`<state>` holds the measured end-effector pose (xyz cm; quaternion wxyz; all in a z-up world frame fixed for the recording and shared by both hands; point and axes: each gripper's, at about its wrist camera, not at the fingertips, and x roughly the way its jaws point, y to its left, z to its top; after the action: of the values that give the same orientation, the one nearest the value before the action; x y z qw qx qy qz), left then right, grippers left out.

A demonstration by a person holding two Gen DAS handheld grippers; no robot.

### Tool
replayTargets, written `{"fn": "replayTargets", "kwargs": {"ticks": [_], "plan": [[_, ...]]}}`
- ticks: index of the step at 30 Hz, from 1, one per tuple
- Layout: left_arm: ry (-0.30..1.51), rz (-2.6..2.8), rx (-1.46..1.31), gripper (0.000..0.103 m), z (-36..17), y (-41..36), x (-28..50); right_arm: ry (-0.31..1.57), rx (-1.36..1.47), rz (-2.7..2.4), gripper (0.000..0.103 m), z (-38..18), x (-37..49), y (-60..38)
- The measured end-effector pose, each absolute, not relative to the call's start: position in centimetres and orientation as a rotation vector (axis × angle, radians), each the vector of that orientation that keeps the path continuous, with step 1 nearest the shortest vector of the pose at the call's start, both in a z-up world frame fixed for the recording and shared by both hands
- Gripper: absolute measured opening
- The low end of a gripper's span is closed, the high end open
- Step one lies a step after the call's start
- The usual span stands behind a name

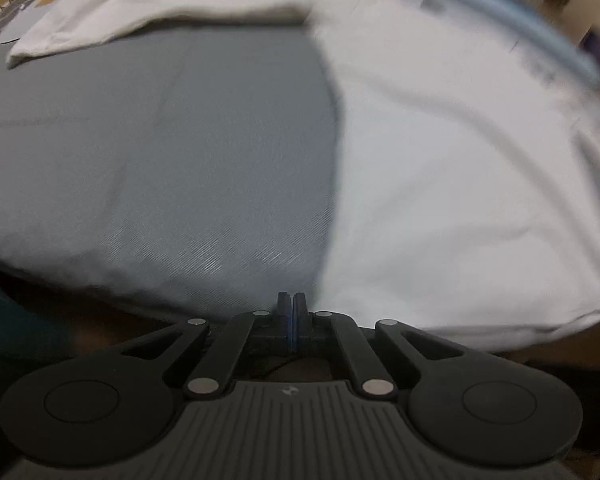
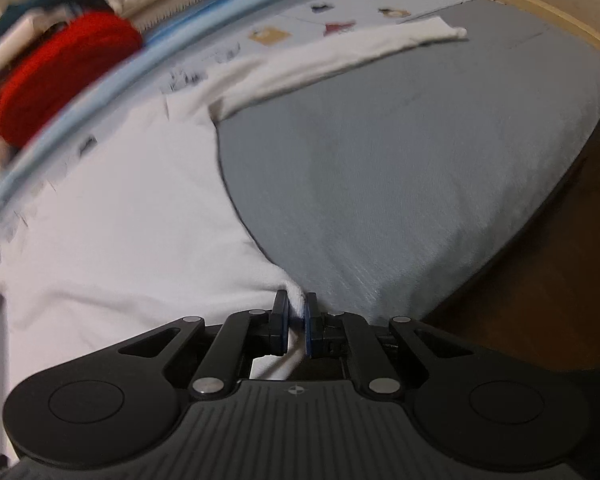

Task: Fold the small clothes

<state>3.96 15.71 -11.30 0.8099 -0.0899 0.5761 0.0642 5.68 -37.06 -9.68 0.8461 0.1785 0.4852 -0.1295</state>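
A white long-sleeved garment (image 1: 460, 168) lies spread on a grey padded surface (image 1: 160, 152), one sleeve (image 1: 140, 20) stretched out to the far left. My left gripper (image 1: 291, 300) is shut and empty, at the near edge of the surface just left of the garment's hem. In the right wrist view the same garment (image 2: 120, 220) fills the left side, its sleeve (image 2: 340, 56) reaching to the far right. My right gripper (image 2: 296, 304) is shut on the garment's near corner; white cloth shows between the pads.
A light blue edge band (image 2: 100, 80) runs behind the garment. A red bundle (image 2: 64, 72) sits beyond it. Printed cloth with small pictures (image 2: 268, 36) lies at the back. Wooden floor (image 2: 560, 280) lies past the surface's right edge.
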Motion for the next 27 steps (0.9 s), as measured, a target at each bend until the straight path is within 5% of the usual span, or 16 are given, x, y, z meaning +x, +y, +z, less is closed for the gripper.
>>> {"fn": "replayTargets", "kwargs": {"ticks": [5, 7, 9, 10, 27], "plan": [[1.171, 0.092, -0.308, 0.008, -10.2, 16.4, 3.9, 1.087, 0.320, -0.310, 0.008, -10.5, 6.4, -36.5], [1.158, 0.074, -0.374, 0.035, -10.2, 16.5, 4.1, 1.036, 0.314, -0.319, 0.013, -9.5, 6.4, -36.4], [1.172, 0.076, -0.419, 0.037, -11.0, 16.5, 4.9, 1.016, 0.319, -0.333, 0.033, -9.2, 6.4, -36.5], [1.179, 0.079, -0.433, 0.037, -11.2, 16.5, 4.9, 1.017, 0.329, -0.337, 0.035, -9.3, 6.4, -36.7], [1.284, -0.029, -0.557, 0.039, -12.8, 14.1, 4.6, 1.032, 0.318, -0.304, 0.035, -9.4, 6.4, -35.9]]}}
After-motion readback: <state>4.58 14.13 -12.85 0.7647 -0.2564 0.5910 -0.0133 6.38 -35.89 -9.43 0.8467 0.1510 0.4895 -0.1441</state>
